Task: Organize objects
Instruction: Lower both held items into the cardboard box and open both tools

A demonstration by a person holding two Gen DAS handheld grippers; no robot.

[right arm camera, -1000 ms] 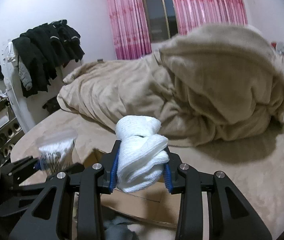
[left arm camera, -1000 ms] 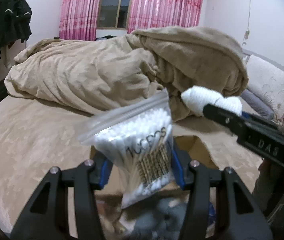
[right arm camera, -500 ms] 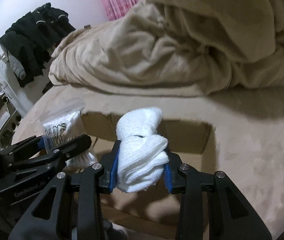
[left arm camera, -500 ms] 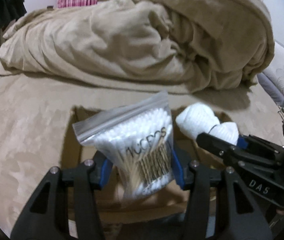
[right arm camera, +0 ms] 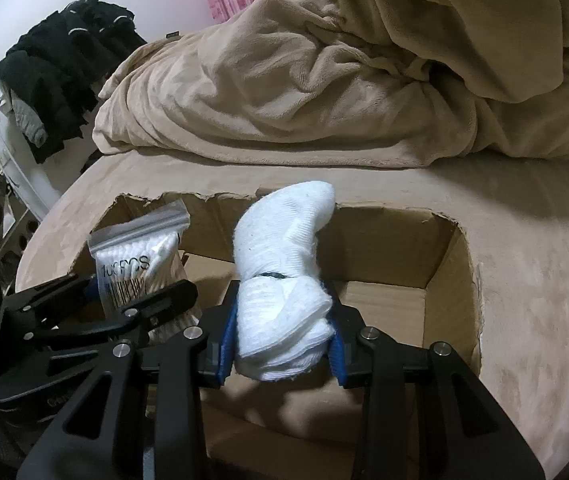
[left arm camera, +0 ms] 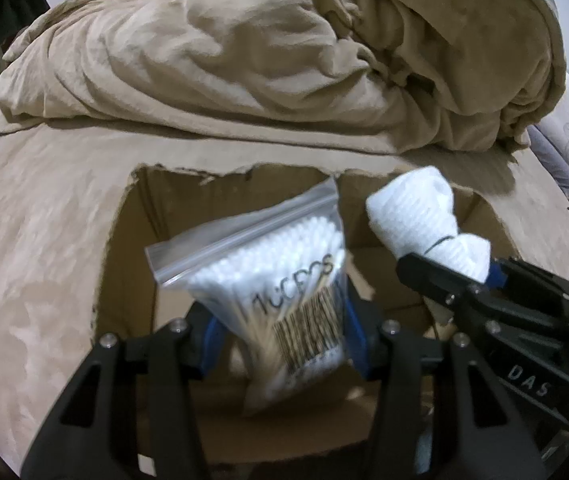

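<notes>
Plush tan bedspread (left arm camera: 36, 248) around torn, open corrugated cardboard box (left arm camera: 132, 264)

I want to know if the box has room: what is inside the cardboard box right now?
The cardboard box shows bare brown walls and floor. The cotton swab bag and rolled white socks hang gripped above it. The near floor is hidden behind the left gripper and right gripper.

open box (right arm camera: 440, 276) mouth — grippers side-by-side
</notes>
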